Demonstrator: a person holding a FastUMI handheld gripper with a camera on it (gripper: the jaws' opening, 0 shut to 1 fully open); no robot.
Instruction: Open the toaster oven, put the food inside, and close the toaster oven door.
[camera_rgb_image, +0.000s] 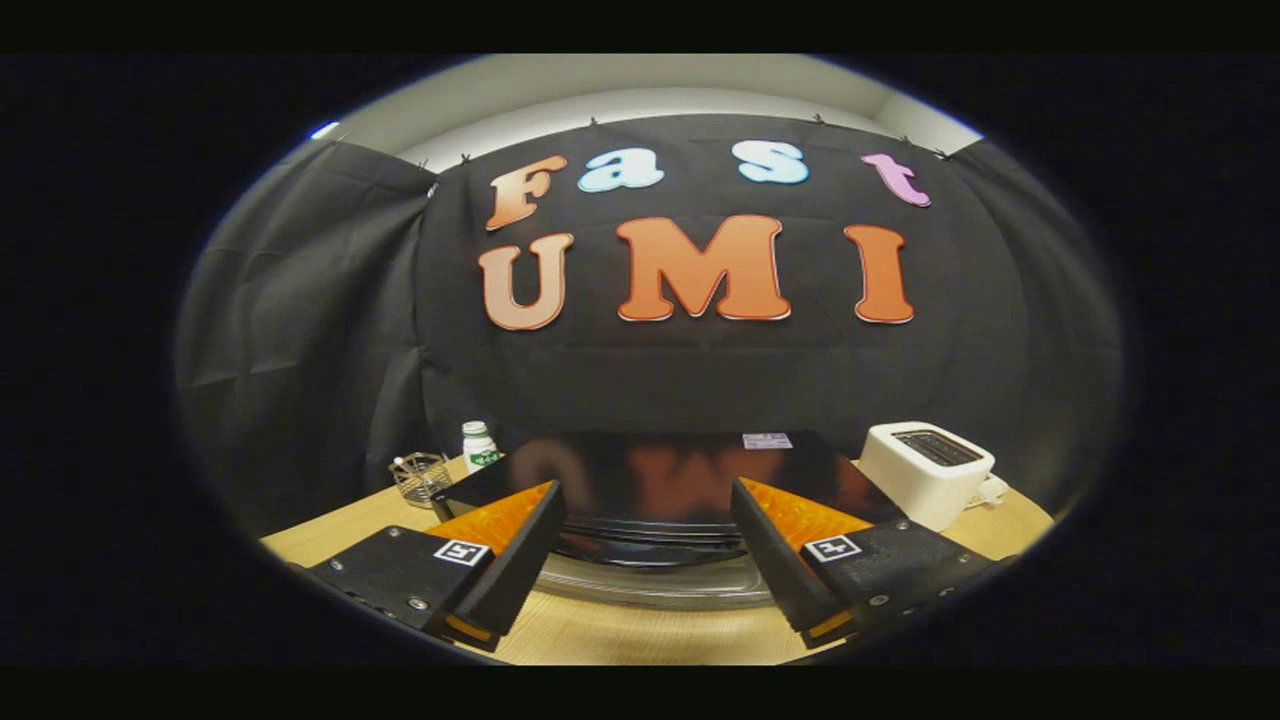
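Zero steps done: glossy black toaster oven looks shut, gripper fingers wide, holding nothing, just above it; food unseen.

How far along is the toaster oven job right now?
Nothing looks done yet. The gripper hangs open above the black toaster oven, whose glossy top lies between and just beyond the fingers, touching nothing. Whether its door is open cannot be told. Loading the food and closing remain.
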